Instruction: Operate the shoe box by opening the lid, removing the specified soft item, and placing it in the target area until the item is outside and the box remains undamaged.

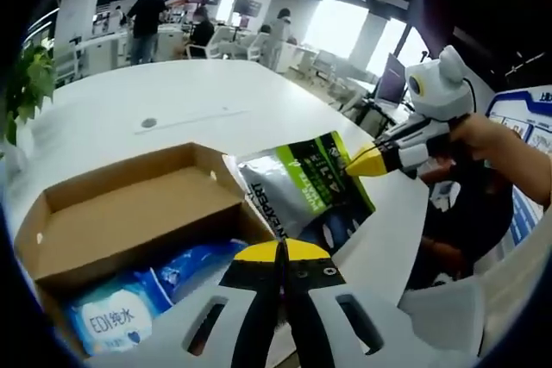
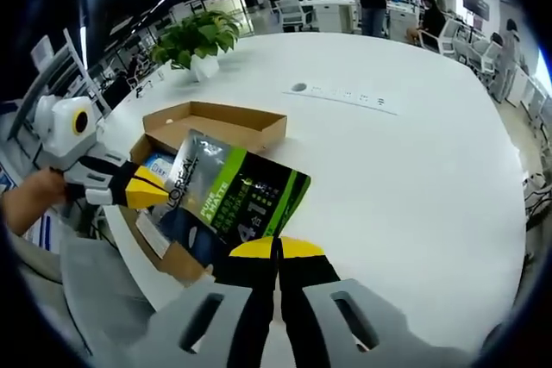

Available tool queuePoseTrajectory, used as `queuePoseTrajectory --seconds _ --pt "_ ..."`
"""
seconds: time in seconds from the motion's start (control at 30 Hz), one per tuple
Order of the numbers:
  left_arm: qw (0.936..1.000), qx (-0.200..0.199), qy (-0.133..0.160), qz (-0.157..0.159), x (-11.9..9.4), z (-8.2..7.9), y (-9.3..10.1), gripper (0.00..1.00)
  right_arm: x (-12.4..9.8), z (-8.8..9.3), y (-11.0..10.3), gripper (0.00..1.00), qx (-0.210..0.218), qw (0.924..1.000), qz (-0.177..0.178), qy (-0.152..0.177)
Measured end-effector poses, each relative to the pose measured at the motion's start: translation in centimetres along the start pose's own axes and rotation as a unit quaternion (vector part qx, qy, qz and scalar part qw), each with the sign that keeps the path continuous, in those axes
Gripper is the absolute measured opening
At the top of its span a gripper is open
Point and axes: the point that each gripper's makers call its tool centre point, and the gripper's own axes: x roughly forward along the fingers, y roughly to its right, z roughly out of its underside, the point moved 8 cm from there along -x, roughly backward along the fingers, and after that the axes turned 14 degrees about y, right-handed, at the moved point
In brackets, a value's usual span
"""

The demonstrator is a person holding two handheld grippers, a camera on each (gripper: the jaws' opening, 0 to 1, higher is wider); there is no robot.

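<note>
right gripper [image 2: 278,247]: jaws closed on green pouch [image 2: 231,191], center | left gripper [image 1: 282,252]: jaws closed, holding nothing | open box [image 1: 129,213], lower left

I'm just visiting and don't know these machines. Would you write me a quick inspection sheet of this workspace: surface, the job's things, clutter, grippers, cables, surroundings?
Surface: large white table, mostly bare, with a small round fitting set in it.
Job's things: open cardboard shoe box, lid folded back, near the table edge; a green and black soft pouch is held up above the box; a blue wipes pack lies inside.
Clutter: nothing seen.
Grippers: right gripper shut on the pouch's edge; left gripper shut, with the pouch right at its tips, though whether it grips it is unclear.
Cables: nothing seen.
Surroundings: open office with desks, chairs and people far off; potted plant at the table's far edge.
</note>
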Motion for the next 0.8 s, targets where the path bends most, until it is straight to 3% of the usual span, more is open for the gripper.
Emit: queuePoseTrajectory --seconds 0.47,0.8 --pt "0.9992 0.020 -0.026 0.022 3.7 -0.7 1.7 0.00 -0.8 0.5 3.5 0.00 0.016 0.9995 0.026 -0.008" --pt "0.9925 0.086 -0.081 0.031 6.1 -0.8 1.9 0.00 0.2 1.0 5.2 0.00 0.024 0.9988 0.037 -0.019"
